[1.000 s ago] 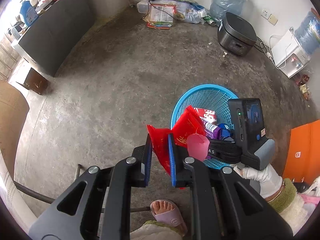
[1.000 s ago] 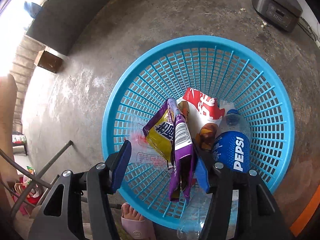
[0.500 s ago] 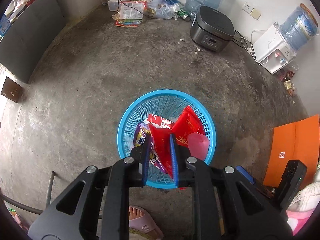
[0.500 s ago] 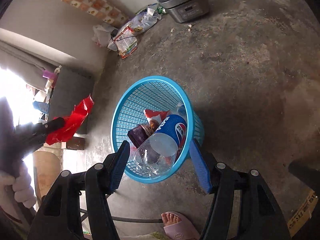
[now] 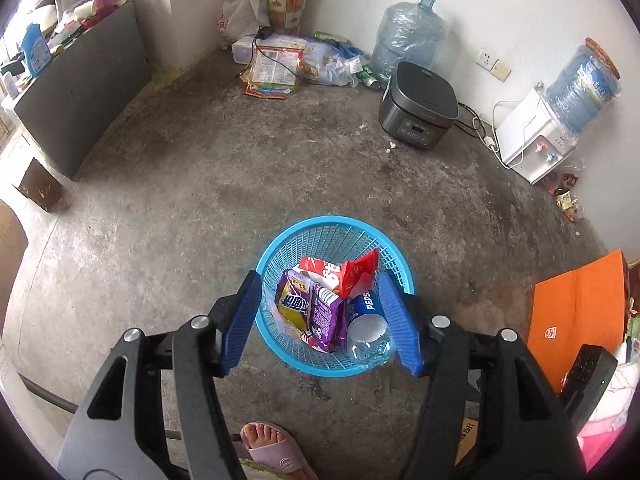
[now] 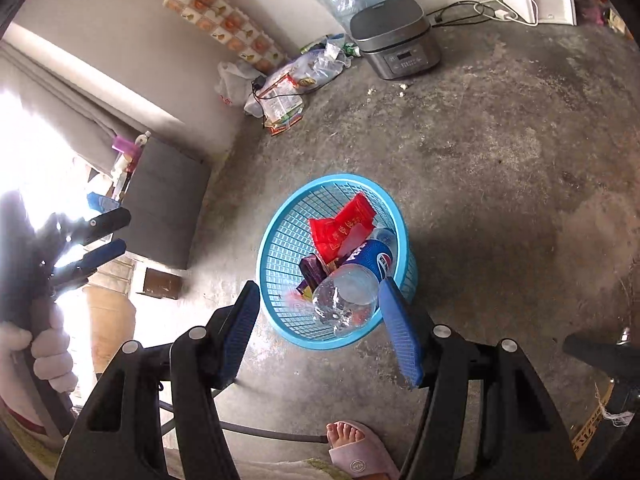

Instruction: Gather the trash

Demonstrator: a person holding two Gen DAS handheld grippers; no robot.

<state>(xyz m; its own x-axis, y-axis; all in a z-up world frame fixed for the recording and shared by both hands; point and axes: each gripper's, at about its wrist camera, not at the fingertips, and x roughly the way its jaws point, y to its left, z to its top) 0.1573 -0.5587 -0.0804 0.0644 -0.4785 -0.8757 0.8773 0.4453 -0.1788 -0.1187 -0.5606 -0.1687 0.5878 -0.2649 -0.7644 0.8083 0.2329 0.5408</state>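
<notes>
A blue plastic basket (image 5: 320,222) stands on the concrete floor and holds a red wrapper (image 5: 358,274), a purple wrapper (image 5: 324,316) and a Pepsi bottle (image 5: 366,312). My left gripper (image 5: 320,278) hangs above the basket with its jaws opening and nothing between them. In the right wrist view the same basket (image 6: 280,216) shows the red wrapper (image 6: 340,228) on top of the Pepsi bottle (image 6: 360,268). My right gripper (image 6: 320,285) is open and empty, above the basket's near side. The left gripper (image 6: 108,234) appears at the far left, held by a gloved hand (image 6: 48,356).
A grey rice cooker (image 5: 418,110), a water jug (image 5: 408,32) and a white dispenser (image 5: 536,136) line the far wall. Bags and papers (image 5: 280,64) lie in the corner, small wrappers (image 5: 566,196) at right. Also a dark cabinet (image 5: 80,92), an orange folder (image 5: 576,312) and a slippered foot (image 5: 272,444).
The left gripper let go of the red wrapper, which now lies in the basket, and its jaws spread wide as it rose. The right gripper drew up and back from the basket.
</notes>
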